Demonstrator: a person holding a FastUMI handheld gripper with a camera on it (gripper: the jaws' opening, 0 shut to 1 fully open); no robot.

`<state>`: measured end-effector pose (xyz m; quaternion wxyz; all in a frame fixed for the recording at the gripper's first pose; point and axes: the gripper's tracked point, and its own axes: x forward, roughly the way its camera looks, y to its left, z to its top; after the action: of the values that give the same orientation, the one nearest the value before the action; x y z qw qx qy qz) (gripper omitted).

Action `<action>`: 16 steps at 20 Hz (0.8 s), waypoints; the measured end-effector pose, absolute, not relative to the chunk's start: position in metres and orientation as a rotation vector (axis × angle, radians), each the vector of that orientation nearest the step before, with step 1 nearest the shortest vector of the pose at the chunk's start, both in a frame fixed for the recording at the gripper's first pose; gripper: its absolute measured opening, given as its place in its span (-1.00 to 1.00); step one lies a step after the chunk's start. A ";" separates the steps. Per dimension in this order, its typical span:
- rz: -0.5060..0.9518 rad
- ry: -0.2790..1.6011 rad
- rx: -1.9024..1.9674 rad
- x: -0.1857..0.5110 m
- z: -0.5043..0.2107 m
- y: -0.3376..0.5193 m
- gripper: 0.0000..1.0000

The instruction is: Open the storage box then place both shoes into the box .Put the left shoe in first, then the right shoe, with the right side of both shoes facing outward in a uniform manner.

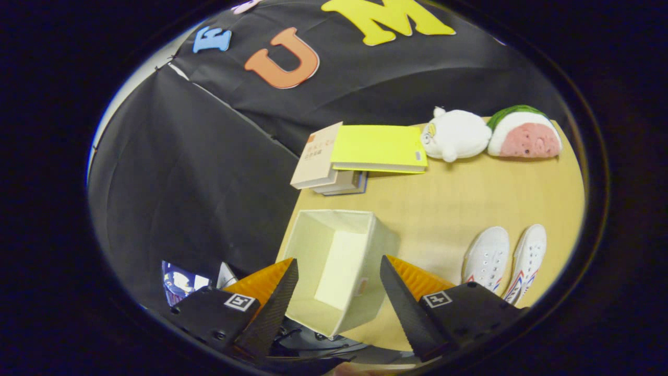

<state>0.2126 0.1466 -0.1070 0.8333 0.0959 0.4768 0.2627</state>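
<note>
While the box (334,271) sits open at the lower middle of the frame, on the near left corner of the surface (449,198), its pale inside is bare. The tongs (339,279) are spread wide and grasp nothing; their 2 fingers frame the box from above, 1 to each side, without touching it. At the lower right lie the 2 shoes (505,261), white, side by side, well apart from the box. Toward the upper middle, a stack of books (360,156) rests at the far edge. To its right, at the upper right, sit 2 plush toys (490,134) touching each other.
</note>
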 end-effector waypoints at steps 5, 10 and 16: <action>0.333 1.051 0.096 0.217 -0.161 0.065 1.00; 0.177 1.113 0.105 0.212 -0.209 0.004 1.00; 0.136 1.215 -0.013 0.209 -0.256 -0.042 1.00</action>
<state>0.2095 -0.0423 -0.2565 0.8188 -0.0062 0.5705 0.0638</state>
